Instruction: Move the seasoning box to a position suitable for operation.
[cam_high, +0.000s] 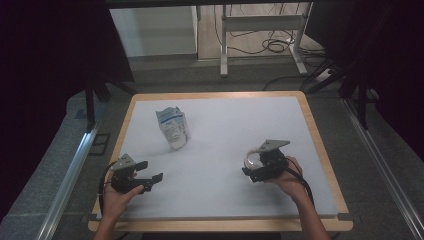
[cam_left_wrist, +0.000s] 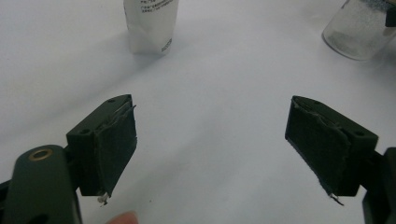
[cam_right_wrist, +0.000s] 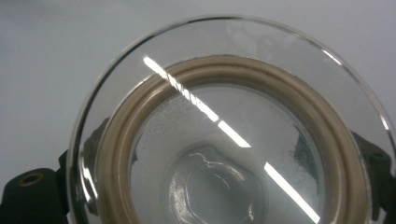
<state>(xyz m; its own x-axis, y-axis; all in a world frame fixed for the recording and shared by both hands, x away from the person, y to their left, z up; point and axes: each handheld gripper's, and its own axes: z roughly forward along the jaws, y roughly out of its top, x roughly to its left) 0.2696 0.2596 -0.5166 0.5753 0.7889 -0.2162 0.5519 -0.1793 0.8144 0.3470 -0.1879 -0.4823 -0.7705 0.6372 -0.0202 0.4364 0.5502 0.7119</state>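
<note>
Right gripper (cam_high: 256, 169) has a clear glass lid (cam_right_wrist: 224, 135) with a beige sealing ring clamped between its jaws, held at the right side of the white table (cam_high: 225, 195). Left gripper (cam_high: 150, 172) sits near the table's front left edge, jaws spread wide with nothing between them. Beyond it, well apart, a white printed pouch (cam_high: 173, 127) stands upright near the table's rear left.

The white pouch (cam_high: 173, 128) is showing blue and dark print on its face, too small to read. In the left gripper view its lines are staying blurred.
</note>
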